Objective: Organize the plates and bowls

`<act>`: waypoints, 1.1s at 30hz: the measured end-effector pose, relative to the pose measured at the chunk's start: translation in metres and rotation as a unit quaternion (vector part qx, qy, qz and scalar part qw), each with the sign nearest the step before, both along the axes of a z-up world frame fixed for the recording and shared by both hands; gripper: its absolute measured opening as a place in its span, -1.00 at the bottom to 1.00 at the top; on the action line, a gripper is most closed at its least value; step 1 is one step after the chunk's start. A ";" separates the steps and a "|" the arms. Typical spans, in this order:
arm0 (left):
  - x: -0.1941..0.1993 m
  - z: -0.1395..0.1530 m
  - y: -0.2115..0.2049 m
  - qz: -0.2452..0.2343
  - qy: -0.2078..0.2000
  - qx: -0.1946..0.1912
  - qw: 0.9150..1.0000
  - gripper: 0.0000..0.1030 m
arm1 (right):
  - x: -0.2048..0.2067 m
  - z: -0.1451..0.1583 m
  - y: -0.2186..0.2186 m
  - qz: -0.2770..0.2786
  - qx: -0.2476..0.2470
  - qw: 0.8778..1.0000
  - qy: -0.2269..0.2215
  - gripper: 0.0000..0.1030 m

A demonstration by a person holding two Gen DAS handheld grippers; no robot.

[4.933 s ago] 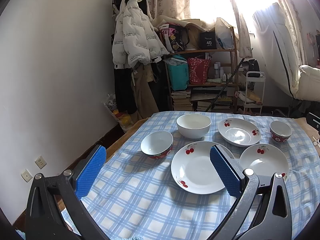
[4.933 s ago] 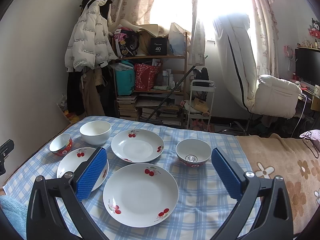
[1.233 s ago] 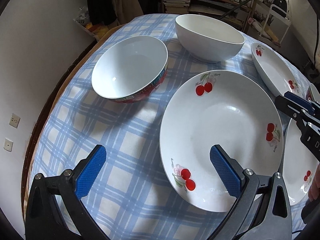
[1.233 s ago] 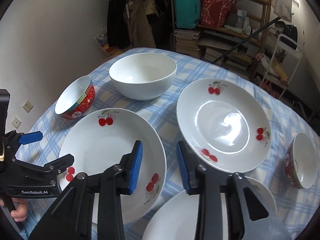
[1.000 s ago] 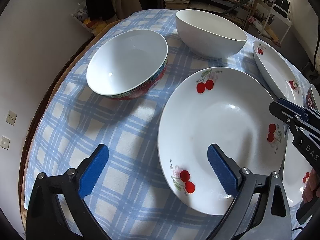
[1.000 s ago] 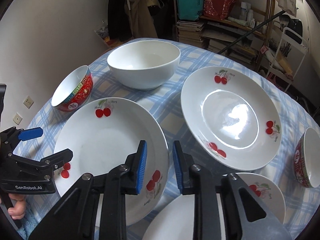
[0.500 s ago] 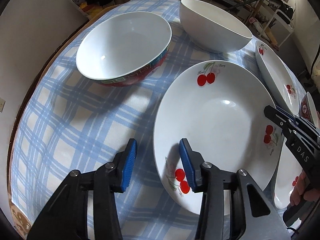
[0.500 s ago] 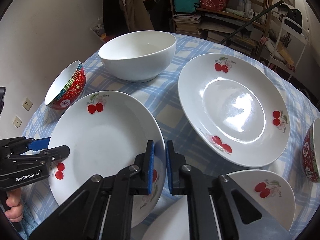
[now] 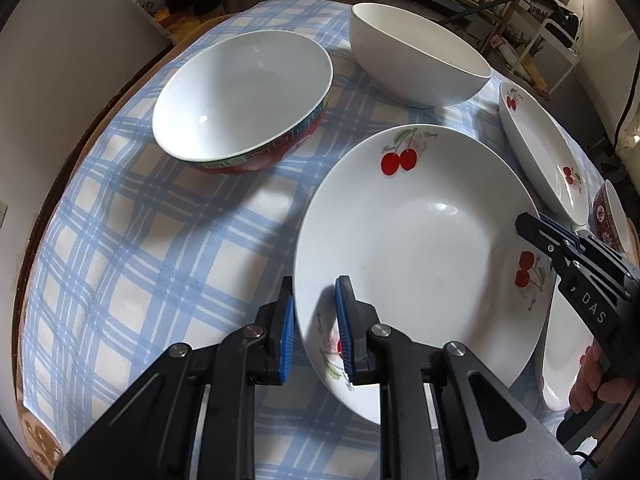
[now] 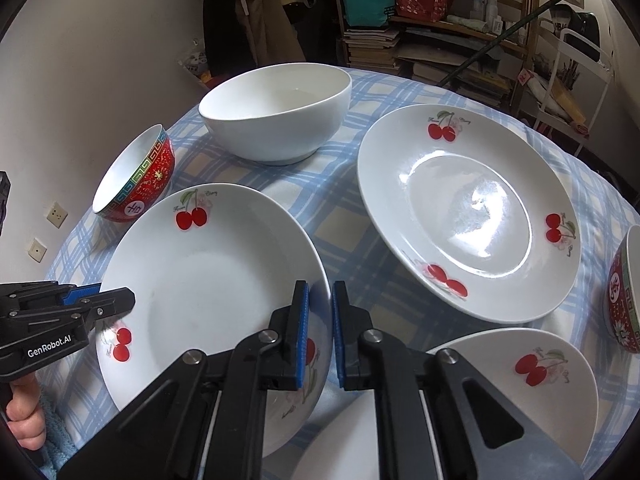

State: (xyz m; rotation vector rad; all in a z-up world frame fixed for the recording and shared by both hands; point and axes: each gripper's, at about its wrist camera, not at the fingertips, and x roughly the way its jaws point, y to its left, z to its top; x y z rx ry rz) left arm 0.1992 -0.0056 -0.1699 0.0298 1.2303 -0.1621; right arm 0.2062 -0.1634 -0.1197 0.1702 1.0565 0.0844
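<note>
White cherry plate (image 9: 416,248) | rim between closing left tool (image 9: 314,332) pads | right tool (image 10: 318,332) clamps opposite rim (narrow gap)

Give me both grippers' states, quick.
Left gripper: jaws closing on the near-left rim of the cherry plate.
Right gripper: shut on the same plate's opposite rim.

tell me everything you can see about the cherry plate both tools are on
The cherry plate is a round, shallow, glossy white dish, ceramic by its look, with red cherry pairs printed around its rim. It is empty and sits on the blue checked tablecloth. The left tool straddles its near-left rim, jaws closing, while the right tool is clamped on the opposite rim. That edge overlaps a smaller cherry plate.
</note>
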 end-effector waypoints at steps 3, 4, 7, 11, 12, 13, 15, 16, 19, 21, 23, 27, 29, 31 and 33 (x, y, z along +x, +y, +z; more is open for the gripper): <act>-0.003 0.001 0.002 -0.001 -0.001 0.005 1.000 -0.63 | -0.002 0.000 0.001 -0.001 0.001 1.000 0.002 -0.76; -0.003 0.001 0.005 0.001 0.001 0.003 1.000 -0.63 | -0.003 0.001 0.001 0.000 0.002 1.000 0.002 -0.76; -0.006 0.002 0.011 0.009 0.008 0.000 1.000 -0.63 | -0.005 0.003 0.006 0.004 0.005 1.000 0.003 -0.76; -0.009 0.004 0.017 0.017 0.011 -0.003 1.000 -0.63 | -0.011 0.006 0.012 0.009 0.005 1.000 0.005 -0.76; -0.013 0.004 0.018 0.018 0.010 0.001 1.000 -0.62 | -0.013 0.008 0.013 0.009 0.006 1.000 0.006 -0.76; -0.015 0.005 0.017 0.016 0.009 0.004 1.000 -0.62 | -0.015 0.008 0.014 0.010 0.005 1.000 0.008 -0.76; -0.022 0.005 0.017 0.017 0.014 0.005 1.000 -0.62 | -0.019 0.010 0.017 0.011 0.002 1.000 0.011 -0.76; -0.024 0.005 0.018 0.017 0.018 0.003 1.000 -0.61 | -0.022 0.011 0.018 0.011 0.000 1.000 0.011 -0.76; -0.031 0.004 0.022 0.021 0.028 -0.003 0.999 -0.61 | -0.029 0.015 0.021 0.012 0.001 1.000 0.014 -0.76; -0.035 0.007 0.023 0.020 0.026 0.001 0.999 -0.60 | -0.034 0.018 0.023 0.013 -0.001 1.000 0.015 -0.76; -0.041 0.010 0.024 0.018 0.023 0.006 1.000 -0.60 | -0.039 0.020 0.026 0.014 -0.005 1.000 0.016 -0.76; -0.053 0.013 0.027 0.015 0.034 0.003 0.999 -0.60 | -0.051 0.025 0.029 0.013 -0.010 1.000 0.019 -0.76; -0.057 0.014 0.028 0.013 0.039 0.000 0.999 -0.60 | -0.056 0.028 0.031 0.013 -0.013 1.000 0.021 -0.76; -0.061 0.014 0.027 0.009 0.041 0.000 0.999 -0.60 | -0.062 0.030 0.032 0.012 -0.017 1.000 0.023 -0.76; -0.066 0.015 0.027 0.006 0.042 0.003 0.999 -0.60 | -0.066 0.030 0.031 0.009 -0.015 1.000 0.026 -0.76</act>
